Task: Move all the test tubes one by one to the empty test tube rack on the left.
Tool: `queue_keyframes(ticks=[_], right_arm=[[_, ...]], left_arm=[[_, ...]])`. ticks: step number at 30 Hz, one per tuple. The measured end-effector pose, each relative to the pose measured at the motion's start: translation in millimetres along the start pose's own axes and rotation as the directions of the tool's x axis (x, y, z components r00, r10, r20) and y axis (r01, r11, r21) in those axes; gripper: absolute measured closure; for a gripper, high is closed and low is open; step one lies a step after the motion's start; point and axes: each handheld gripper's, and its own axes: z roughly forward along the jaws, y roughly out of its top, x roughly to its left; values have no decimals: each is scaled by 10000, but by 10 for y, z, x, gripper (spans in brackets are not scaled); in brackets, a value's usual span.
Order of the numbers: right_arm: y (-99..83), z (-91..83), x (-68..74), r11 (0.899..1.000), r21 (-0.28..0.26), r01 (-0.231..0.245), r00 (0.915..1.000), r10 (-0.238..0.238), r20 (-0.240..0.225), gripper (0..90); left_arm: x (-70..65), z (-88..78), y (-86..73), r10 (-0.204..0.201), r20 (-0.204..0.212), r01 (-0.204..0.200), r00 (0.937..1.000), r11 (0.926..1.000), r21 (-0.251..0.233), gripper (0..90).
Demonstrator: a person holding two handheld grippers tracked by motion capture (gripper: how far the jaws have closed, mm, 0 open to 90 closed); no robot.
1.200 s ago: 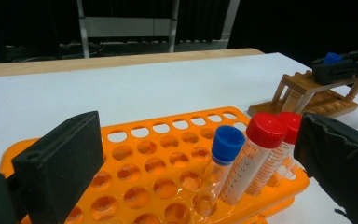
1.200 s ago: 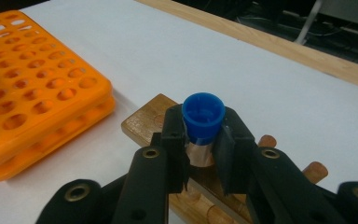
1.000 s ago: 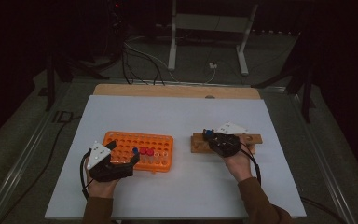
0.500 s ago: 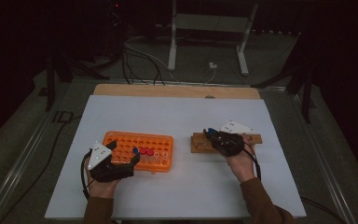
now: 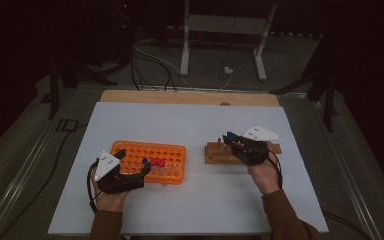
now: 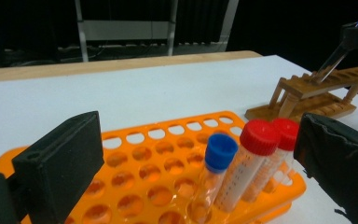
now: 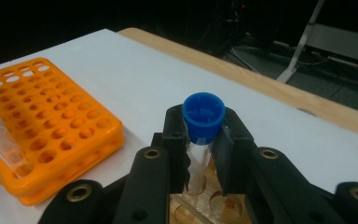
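Note:
An orange tube rack [image 5: 130, 152] lies left of centre on the white table. It holds a blue-capped tube [image 6: 213, 170] and two red-capped tubes [image 6: 251, 163] near its right end. My left gripper [image 5: 131, 163] is open, its jaws either side of the blue-capped tube without touching it. A wooden rack [image 5: 215, 154] sits to the right. My right gripper [image 7: 204, 135] is shut on another blue-capped tube [image 7: 203, 116], whose lower end reaches into a hole of the wooden rack [image 7: 200, 205]. The same tube [image 6: 349, 37] stands slanted over the wooden rack [image 6: 317, 93].
The white table top [image 5: 190, 125] has a wooden strip [image 5: 190, 97] along its far edge. Beyond it are dark floor, cables and a metal stand [image 5: 220, 35]. Open surface lies between the two racks and in front of them.
My right gripper has shifted slightly right and toward the wooden rack with its tube. The left gripper has stayed at the orange rack.

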Motion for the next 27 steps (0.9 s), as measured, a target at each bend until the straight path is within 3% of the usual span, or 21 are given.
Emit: queue_keyframes(ticks=[4, 8, 13, 17, 20, 27], right_arm=[[61, -81, -13, 9998, -196, 45, 10000, -45, 2, 766], [113, -157, -22, 9987, -454, -230, 9991, 214, -358, 766], [130, -166, 37, 9994, -295, -160, 9963, 134, -854, 765], [116, -139, 121, 9998, -150, -164, 9917, 143, -1276, 764], [93, -119, 214, 9999, -67, -154, 9884, 142, -1512, 764], [106, -107, 337, 9999, 9, -163, 9789, 161, -2035, 764]], left_arm=[[-62, -5, 80, 88, 44, -86, 10000, 9996, -251, 35], [-164, 9, 164, 295, 140, -289, 9995, 9986, -435, 39], [-352, 82, 232, 659, 421, -633, 9969, 9962, -593, 58], [-561, 229, 280, 1117, 863, -1080, 9900, 9931, -468, 71], [-711, 356, 316, 1332, 1466, -1281, 9802, 9908, -443, 116], [-979, 601, 325, 1772, 2049, -1815, 9626, 9834, 21, 162]])
